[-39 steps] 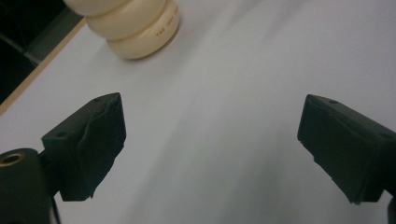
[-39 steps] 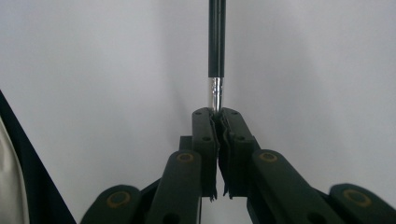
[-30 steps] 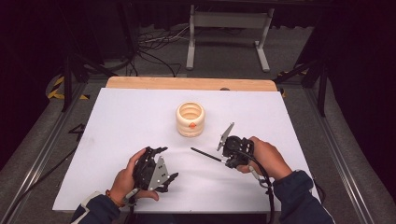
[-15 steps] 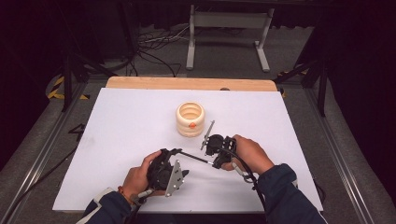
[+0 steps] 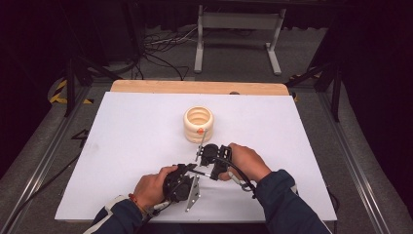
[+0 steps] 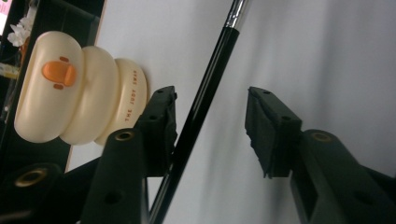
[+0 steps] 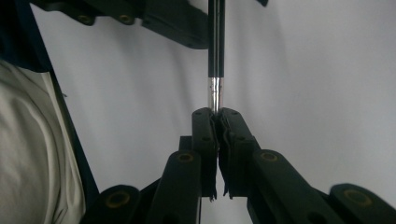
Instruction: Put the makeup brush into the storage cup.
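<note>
Both hands moved together: right tool (image 7: 215, 122) clamps slim black silver-ferruled brush (image 6: 201, 100), left tool (image 6: 210, 126) half-wide, just closing round handle w/o grip; handover pending, cream ringed duck-face holder (image 5: 198, 124) unfilled.

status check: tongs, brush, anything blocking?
Right tongs shut on brush. Left tongs closing around handle, one pad touching. Cream holder beyond, nothing blocking.
</note>
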The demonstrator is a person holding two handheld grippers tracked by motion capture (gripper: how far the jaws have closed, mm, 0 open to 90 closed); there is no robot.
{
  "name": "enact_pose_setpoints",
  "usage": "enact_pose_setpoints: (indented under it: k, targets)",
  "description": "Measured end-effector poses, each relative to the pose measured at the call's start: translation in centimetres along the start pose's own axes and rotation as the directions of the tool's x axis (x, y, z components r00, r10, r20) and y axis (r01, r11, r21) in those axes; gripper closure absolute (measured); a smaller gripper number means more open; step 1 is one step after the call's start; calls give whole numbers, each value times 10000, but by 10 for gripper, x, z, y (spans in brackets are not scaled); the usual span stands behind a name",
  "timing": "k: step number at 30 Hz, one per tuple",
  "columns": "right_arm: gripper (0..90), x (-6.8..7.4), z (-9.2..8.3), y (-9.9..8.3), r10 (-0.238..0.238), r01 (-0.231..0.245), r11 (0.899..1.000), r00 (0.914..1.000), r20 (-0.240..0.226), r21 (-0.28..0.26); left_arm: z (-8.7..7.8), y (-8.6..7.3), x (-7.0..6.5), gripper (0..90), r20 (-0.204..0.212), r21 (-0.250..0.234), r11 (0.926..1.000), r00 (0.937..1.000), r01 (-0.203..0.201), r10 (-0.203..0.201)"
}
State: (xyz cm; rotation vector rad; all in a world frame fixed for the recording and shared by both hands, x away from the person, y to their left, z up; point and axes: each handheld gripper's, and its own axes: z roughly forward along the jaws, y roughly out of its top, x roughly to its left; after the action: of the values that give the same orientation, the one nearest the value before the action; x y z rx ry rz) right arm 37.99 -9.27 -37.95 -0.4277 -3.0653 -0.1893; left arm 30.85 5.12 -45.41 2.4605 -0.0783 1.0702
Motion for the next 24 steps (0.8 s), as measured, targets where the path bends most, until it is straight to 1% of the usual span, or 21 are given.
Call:
enact_pose_setpoints:
  k: [1, 2, 3, 4, 6, 7, 8, 9, 11, 12, 13, 15, 16, 17, 18, 19, 20, 22, 24]
  targets:
    - [857, 1, 1, 1, 34, -34, 10000, 10000, -29, -48, 0, 0, 0, 560, 52, -24, 10000, 10000, -36, 36]
    - [857, 2, 1, 3, 13, -13, 10000, 10000, -43, 34, 0, 0, -1, 617, -2, -106, 9999, 10000, -78, 78]
    - [858, 3, 3, 5, -104, 104, 9999, 9999, -48, 115, 0, 0, -2, 662, 63, -85, 9999, 9999, -134, 135]
    - [857, 4, 3, 7, -174, 176, 9996, 9998, -70, 199, 0, 1, -2, 670, 59, 66, 9995, 9995, -313, 313]
    - [857, 6, 5, 10, -247, 249, 9995, 9996, -111, 181, 1, 1, -3, 723, 28, 184, 9990, 9991, -415, 415]
    - [857, 7, 5, 11, -268, 271, 9995, 9995, -150, 170, 1, 1, -4, 722, -31, 215, 9989, 9991, -421, 421]
    - [857, 7, 4, 11, -285, 289, 9995, 9994, -200, 161, 0, 1, -3, 724, 4, 206, 9986, 9988, -493, 493]
    - [857, 8, 4, 12, -317, 320, 9994, 9993, -217, 103, 1, 1, -3, 765, 11, 140, 9987, 9988, -497, 497]
    - [856, 10, 5, 14, -362, 363, 9993, 9991, -230, 82, 2, 1, -4, 789, 35, 101, 9989, 9989, -461, 461]
    - [856, 10, 5, 14, -362, 363, 9993, 9991, -230, 82, 2, 1, -5, 789, 104, 174, 9980, 9981, -602, 601]
    - [856, 10, 5, 16, -416, 420, 9989, 9989, -196, 198, 2, 2, -7, 803, 87, 251, 9969, 9972, -742, 740]
    - [854, 11, 4, 16, -380, 384, 9991, 9990, -229, 179, 2, 3, -8, 819, 31, 383, 9944, 9952, -981, 981]
    - [854, 11, 4, 16, -375, 379, 9991, 9990, -226, 185, 2, 3, -9, 823, 37, 342, 9949, 9955, -946, 945]
    - [853, 12, 2, 16, -413, 416, 9989, 9990, -166, 199, 2, 3, -10, 827, 81, 361, 9961, 9967, -806, 804]
    - [853, 12, 2, 16, -413, 416, 9989, 9990, -166, 199, 3, 3, -10, 827, 96, 345, 9963, 9969, -785, 782]
    - [853, 12, 2, 16, -414, 416, 9990, 9990, -144, 134, 3, 3, -8, 828, 61, 438, 9945, 9955, -947, 946]
    - [853, 12, 2, 16, -405, 406, 9991, 9991, -151, 92, 2, 3, -7, 828, 99, 520, 9938, 9952, -978, 975]
    - [852, 12, 1, 16, -388, 388, 9992, 9991, -165, -47, 2, 3, -7, 828, 173, 490, 9954, 9965, -824, 817]
    - [852, 12, 1, 16, -383, 381, 9992, 9991, -170, -120, 1, 3, -6, 828, 216, 508, 9951, 9963, -846, 836]
